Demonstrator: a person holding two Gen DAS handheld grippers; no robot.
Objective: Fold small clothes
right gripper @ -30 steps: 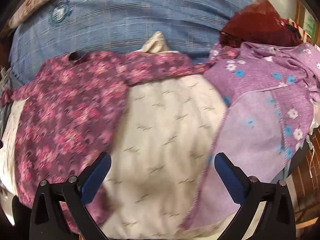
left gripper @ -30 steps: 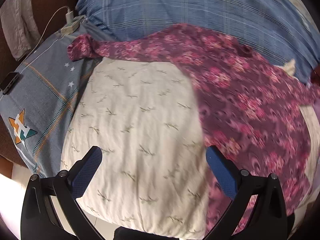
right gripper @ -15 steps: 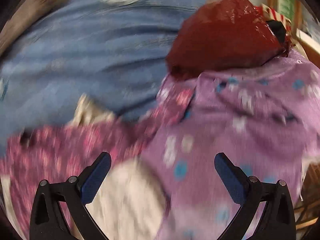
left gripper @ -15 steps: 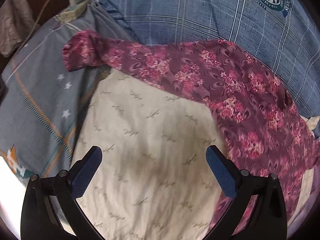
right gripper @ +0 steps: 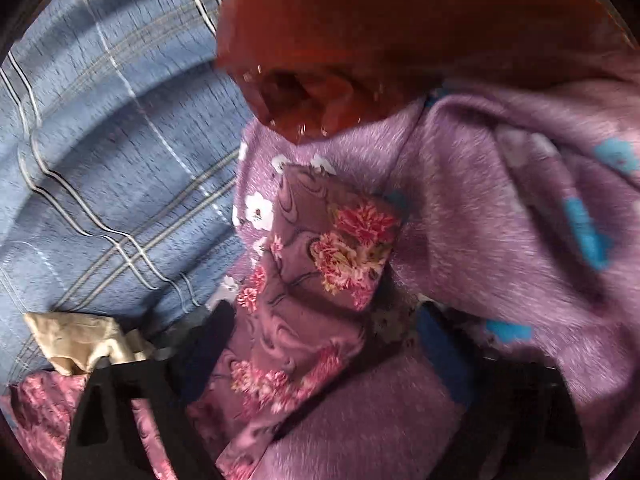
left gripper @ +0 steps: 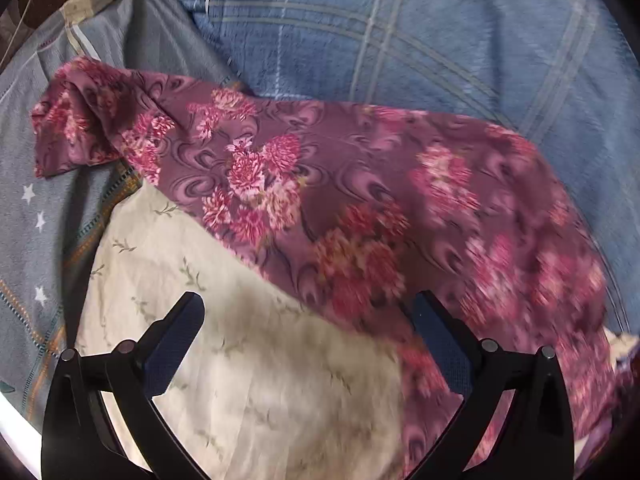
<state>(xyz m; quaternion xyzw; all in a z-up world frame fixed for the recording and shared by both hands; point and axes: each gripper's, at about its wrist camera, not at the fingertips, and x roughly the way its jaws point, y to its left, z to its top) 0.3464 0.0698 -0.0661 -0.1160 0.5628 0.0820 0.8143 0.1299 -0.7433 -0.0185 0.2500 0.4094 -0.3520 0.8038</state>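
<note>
A maroon floral shirt (left gripper: 360,184) lies spread over a cream pillow (left gripper: 248,368), its left sleeve (left gripper: 80,120) reaching onto the grey bedsheet. My left gripper (left gripper: 308,340) is open and empty, hovering just above the shirt's lower edge near the sleeve. In the right wrist view the shirt's other sleeve (right gripper: 320,264) lies on a lilac flowered garment (right gripper: 500,240). My right gripper (right gripper: 324,344) is open with the sleeve lying between its fingers, close above the cloth.
A blue plaid blanket (left gripper: 400,32) runs along the back, also seen in the right wrist view (right gripper: 100,160). A dark red cloth (right gripper: 400,40) sits on the lilac garment. A cream cloth corner (right gripper: 80,340) pokes out. A grey star-printed sheet (left gripper: 36,240) lies left.
Both grippers moved forward and down toward the shirt's sleeves: the left toward the left sleeve, the right toward the right sleeve by the lilac garment. Both stayed open.
</note>
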